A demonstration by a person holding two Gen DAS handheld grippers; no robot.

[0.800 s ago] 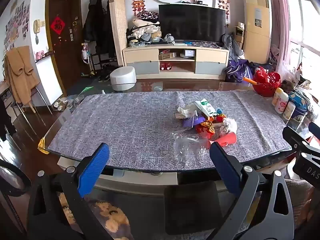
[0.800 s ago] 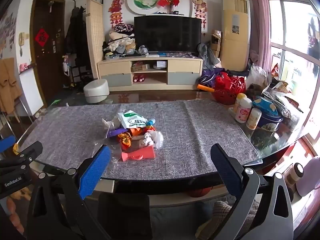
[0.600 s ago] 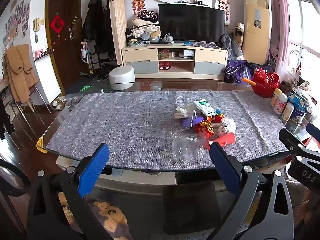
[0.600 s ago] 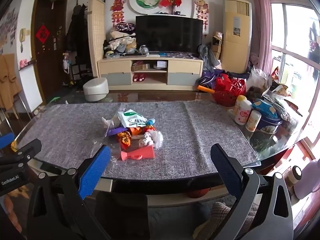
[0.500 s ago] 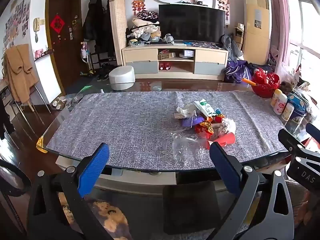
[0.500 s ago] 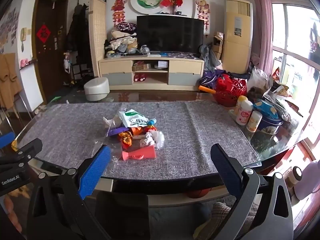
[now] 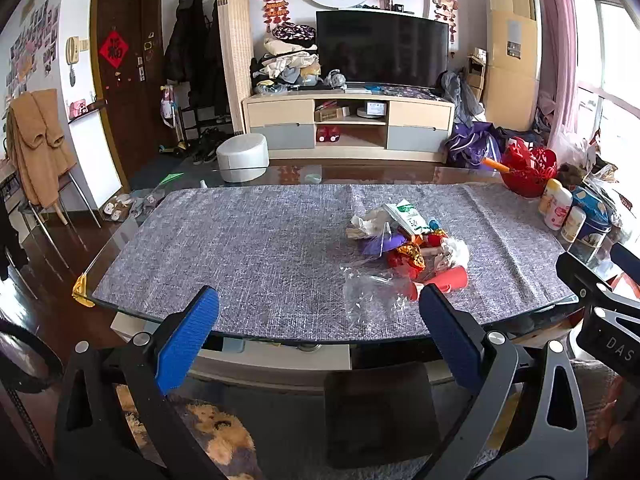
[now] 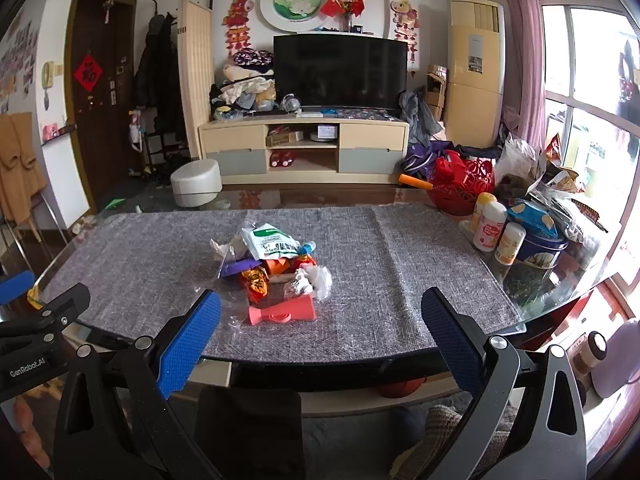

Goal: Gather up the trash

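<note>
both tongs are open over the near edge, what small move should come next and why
Probably ease the right tongs forward and down toward the trash pile: they stand open and empty short of it, and the red tube lies nearest.

Counter (image 8: 400, 344) is glass, covered by a grey woven runner (image 8: 360, 248). Right end: red basket (image 8: 460, 196), three small white bottles (image 8: 490, 226), blue tin (image 8: 540, 252). Behind: TV (image 8: 340, 72) on a low cabinet (image 8: 304, 152), white round stool (image 8: 196, 182) on the floor, dark door (image 7: 120, 68) far left.
</note>
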